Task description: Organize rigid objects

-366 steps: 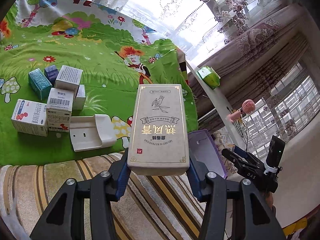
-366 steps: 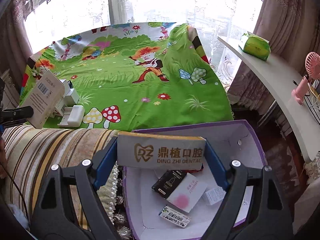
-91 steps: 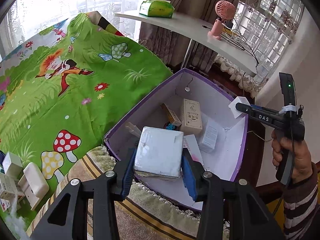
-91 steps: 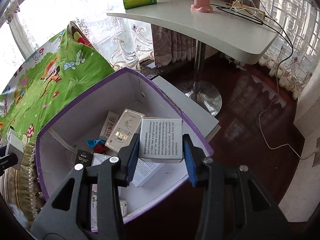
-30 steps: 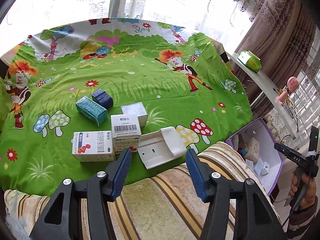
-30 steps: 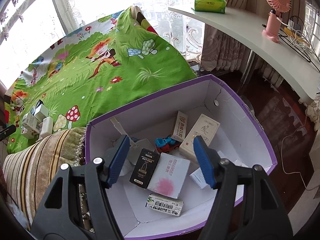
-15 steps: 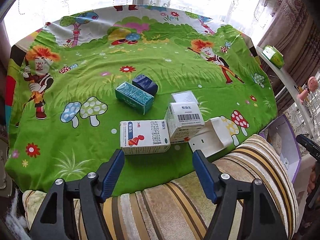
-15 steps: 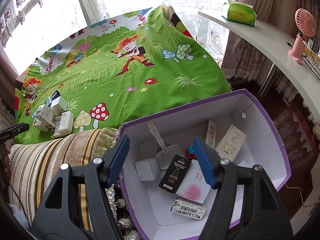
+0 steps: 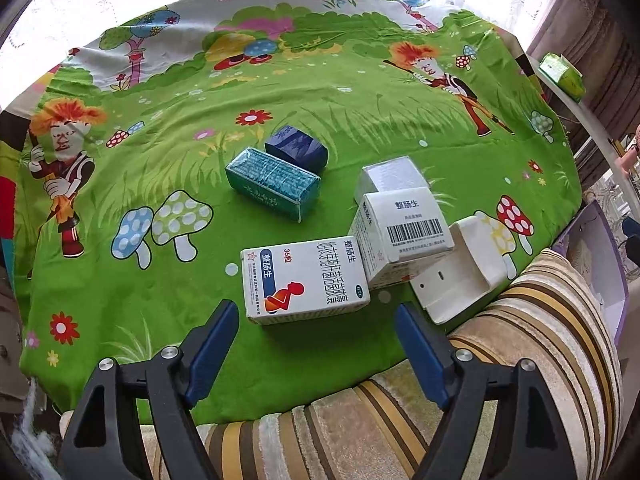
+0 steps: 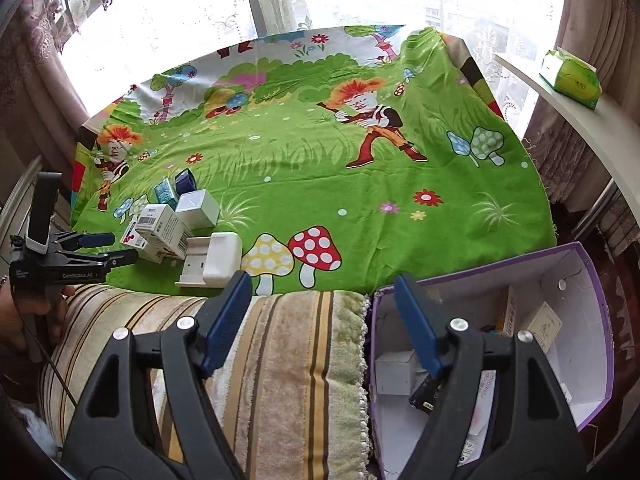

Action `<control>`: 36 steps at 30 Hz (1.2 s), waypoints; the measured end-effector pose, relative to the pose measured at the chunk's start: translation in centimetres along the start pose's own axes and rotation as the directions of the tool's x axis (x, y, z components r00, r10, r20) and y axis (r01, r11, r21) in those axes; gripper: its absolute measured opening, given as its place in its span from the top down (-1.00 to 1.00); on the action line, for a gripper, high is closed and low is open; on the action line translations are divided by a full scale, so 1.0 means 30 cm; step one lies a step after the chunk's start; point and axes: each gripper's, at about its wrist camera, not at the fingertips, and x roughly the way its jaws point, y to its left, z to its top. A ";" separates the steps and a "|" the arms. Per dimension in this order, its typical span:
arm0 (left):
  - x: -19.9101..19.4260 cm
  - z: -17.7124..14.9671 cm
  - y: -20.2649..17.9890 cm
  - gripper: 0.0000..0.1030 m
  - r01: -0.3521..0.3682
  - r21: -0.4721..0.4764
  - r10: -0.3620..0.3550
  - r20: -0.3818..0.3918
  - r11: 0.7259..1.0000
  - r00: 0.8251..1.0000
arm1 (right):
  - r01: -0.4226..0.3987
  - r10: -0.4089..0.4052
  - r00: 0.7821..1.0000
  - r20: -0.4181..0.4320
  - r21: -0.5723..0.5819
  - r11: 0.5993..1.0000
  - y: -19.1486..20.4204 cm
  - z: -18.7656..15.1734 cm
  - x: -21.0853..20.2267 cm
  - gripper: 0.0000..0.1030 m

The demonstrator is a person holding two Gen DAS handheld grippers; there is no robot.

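On the green cartoon cloth [image 9: 320, 120] lie several boxes: a white medicine box with a red figure [image 9: 304, 280], a white barcode box [image 9: 404, 236], a plain white box [image 9: 392, 178], a teal box [image 9: 272, 184], a dark blue box [image 9: 296, 148] and a white plastic holder [image 9: 460, 272]. My left gripper [image 9: 316, 320] hangs just in front of the red-figure box, jaws opening, nothing between them. My right gripper [image 10: 322, 286] is opening too, empty, above the striped towel [image 10: 280, 360] and the purple box's [image 10: 592, 360] left edge. The left gripper [image 10: 108, 250] also shows in the right wrist view beside the boxes [image 10: 160, 228].
The purple box holds several small packages [image 10: 394, 372]. A striped towel [image 9: 440, 420] covers the bed's near edge. A white shelf [image 10: 580, 120] at the right carries a green tissue pack [image 10: 572, 76]. Curtains and a window stand behind the bed.
Both grippers let go of their boxes over the purple box and left it. The left one swung to the boxes on the cloth and closed in on them; the right one swung left toward the towel. Both jaws widened.
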 end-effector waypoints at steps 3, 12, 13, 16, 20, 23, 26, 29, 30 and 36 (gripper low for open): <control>0.028 0.011 -0.002 -0.58 -0.026 0.015 0.027 -0.022 1.000 0.999 | -0.023 0.023 1.000 0.000 -0.032 0.999 0.073 0.028 0.020 -0.56; 0.050 0.024 0.020 -0.40 -0.015 0.006 0.015 -0.019 1.000 1.000 | -0.083 0.079 0.996 -0.036 -0.101 0.991 0.246 0.066 0.100 -0.58; 0.051 0.024 0.021 -0.40 -0.011 0.005 0.011 -0.018 1.000 1.000 | -0.087 0.083 0.996 -0.042 -0.104 0.991 0.261 0.066 0.108 -0.58; 0.051 0.021 0.033 -0.39 0.005 -0.011 -0.005 -0.012 1.000 1.000 | -0.098 0.093 0.994 -0.054 -0.114 0.989 0.307 0.069 0.127 -0.58; 0.041 0.011 0.066 -0.37 -0.015 -0.055 0.016 0.007 0.998 1.000 | -0.107 0.098 0.993 -0.068 -0.143 0.984 0.371 0.068 0.154 -0.58; 0.029 0.000 0.111 -0.37 -0.027 -0.113 0.030 0.027 0.993 0.999 | -0.115 0.102 0.991 -0.087 -0.154 0.981 0.409 0.068 0.184 -0.58; -0.001 -0.018 0.155 -0.37 -0.043 -0.174 0.055 0.063 0.984 0.997 | -0.118 0.103 0.989 -0.103 -0.158 0.980 0.445 0.065 0.215 -0.58; -0.033 -0.041 0.196 -0.37 -0.048 -0.242 0.076 0.109 0.969 0.991 | -0.112 0.095 0.990 -0.107 -0.161 0.981 0.474 0.067 0.237 -0.58; -0.041 -0.048 0.204 -0.37 -0.049 -0.259 0.083 0.122 0.965 0.989 | -0.110 0.093 0.990 -0.106 -0.162 0.981 0.485 0.070 0.243 -0.58; -0.085 -0.077 0.256 -0.37 -0.032 -0.342 0.099 0.181 0.939 0.979 | -0.093 0.071 0.990 -0.119 -0.192 0.977 0.565 0.081 0.298 -0.58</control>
